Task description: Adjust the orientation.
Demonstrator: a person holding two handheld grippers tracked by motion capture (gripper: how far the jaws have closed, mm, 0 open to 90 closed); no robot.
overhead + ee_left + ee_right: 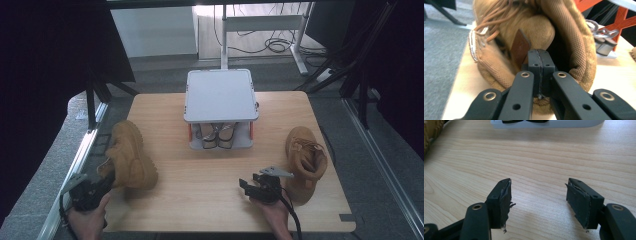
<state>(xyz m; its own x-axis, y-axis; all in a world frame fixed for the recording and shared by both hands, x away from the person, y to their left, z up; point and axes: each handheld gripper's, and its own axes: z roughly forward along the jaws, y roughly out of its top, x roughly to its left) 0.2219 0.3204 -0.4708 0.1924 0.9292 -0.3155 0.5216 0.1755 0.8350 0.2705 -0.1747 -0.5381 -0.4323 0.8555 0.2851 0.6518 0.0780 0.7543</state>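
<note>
At the table's left edge, the left gripper [102, 182] is clamping the heel collar of the tan boot [131, 156], left hand [89, 222] gripping low. Right gripper [252, 184] is resting, jaws apart and empty, just beside the second boot [304, 161].

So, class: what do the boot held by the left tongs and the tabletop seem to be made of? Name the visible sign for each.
Boot: looks like tan suede or nubuck, going by its matte, fuzzy surface; the collar lining looks like woven mesh, with a brown, possibly leather, tab. Tabletop: light wood or wood-look laminate, judging by its printed-looking grain lines and smooth, faintly glossy finish.
</note>
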